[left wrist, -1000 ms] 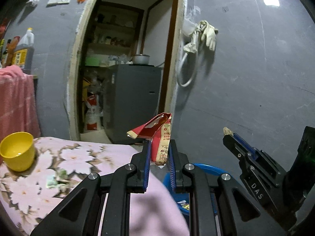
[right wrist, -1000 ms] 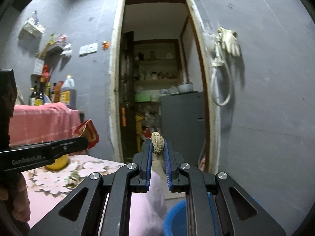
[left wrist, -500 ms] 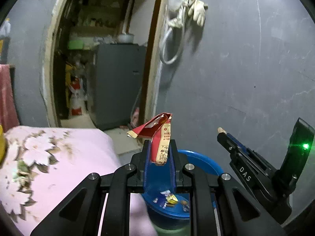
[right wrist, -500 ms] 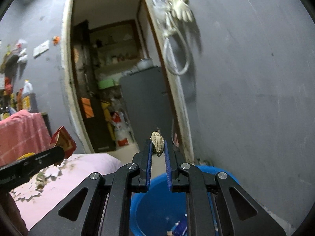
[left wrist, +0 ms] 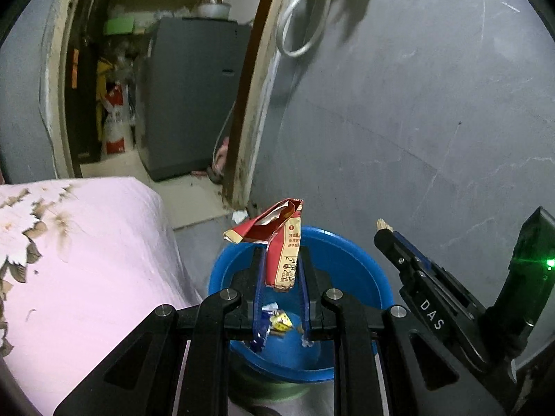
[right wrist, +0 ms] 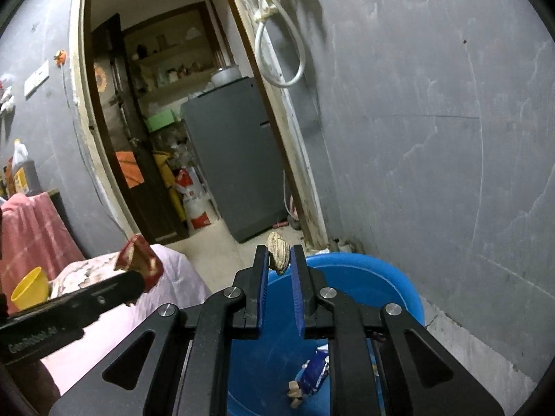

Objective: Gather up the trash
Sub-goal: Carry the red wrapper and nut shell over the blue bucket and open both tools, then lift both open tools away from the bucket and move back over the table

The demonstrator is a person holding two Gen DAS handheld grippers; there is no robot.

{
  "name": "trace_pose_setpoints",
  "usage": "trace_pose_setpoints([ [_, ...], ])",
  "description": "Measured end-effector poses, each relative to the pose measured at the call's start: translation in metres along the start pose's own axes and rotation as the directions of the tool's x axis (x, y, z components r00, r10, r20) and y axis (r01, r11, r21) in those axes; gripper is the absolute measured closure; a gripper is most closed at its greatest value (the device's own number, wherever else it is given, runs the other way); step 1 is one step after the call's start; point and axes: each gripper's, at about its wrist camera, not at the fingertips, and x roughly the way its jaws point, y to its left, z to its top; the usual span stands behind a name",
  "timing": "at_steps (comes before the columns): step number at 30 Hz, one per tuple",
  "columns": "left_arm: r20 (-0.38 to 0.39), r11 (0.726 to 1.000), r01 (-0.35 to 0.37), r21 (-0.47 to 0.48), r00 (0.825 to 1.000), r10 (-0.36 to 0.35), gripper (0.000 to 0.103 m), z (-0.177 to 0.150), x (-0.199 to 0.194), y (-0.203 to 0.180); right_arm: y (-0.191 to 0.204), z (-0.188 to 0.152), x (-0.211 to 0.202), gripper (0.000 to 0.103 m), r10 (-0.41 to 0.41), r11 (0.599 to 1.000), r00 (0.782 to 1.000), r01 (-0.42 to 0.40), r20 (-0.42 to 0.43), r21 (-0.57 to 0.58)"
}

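From the left wrist, the left gripper [left wrist: 280, 270] tilts down over the blue basin [left wrist: 360, 260], pinching a red wrapper [left wrist: 282, 242]. From the right wrist, the right gripper [right wrist: 279, 261] clamps a ridged shell [right wrist: 277, 250] above that basin's rim.

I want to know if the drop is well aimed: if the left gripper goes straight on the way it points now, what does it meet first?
Probably the blue basin: the left gripper, shut on the red wrapper, points down into it. Depth is unclear.
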Motion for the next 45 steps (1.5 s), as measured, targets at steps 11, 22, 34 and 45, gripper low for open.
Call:
trace_pose_setpoints([
  [11,-0.117,1.000,0.022,-0.003,0.993,-0.022,0.087,-0.008,0.040,0.004,-0.010,-0.002,0.016,0.091,-0.027,0.999,0.995,0.030,-0.099,0.031],
  [22,-0.129,1.000,0.008,-0.030,0.992,-0.012,0.076,-0.014,0.039,0.005,-0.010,-0.002,0.018,0.078,-0.029,0.999,0.993,0.033,-0.115,0.031],
  [34,-0.083,0.998,-0.049,-0.037,0.996,0.045,0.072,-0.007,0.011,0.014,-0.005,0.000,0.020,0.078,-0.022,0.999,0.994,0.025,-0.105,0.031],
  [45,0.039,0.983,-0.164,-0.082,0.985,0.168,0.053,-0.007,-0.057,0.047,0.025,0.000,0.012,0.049,0.040,0.999,0.998,-0.041,-0.050,-0.023],
])
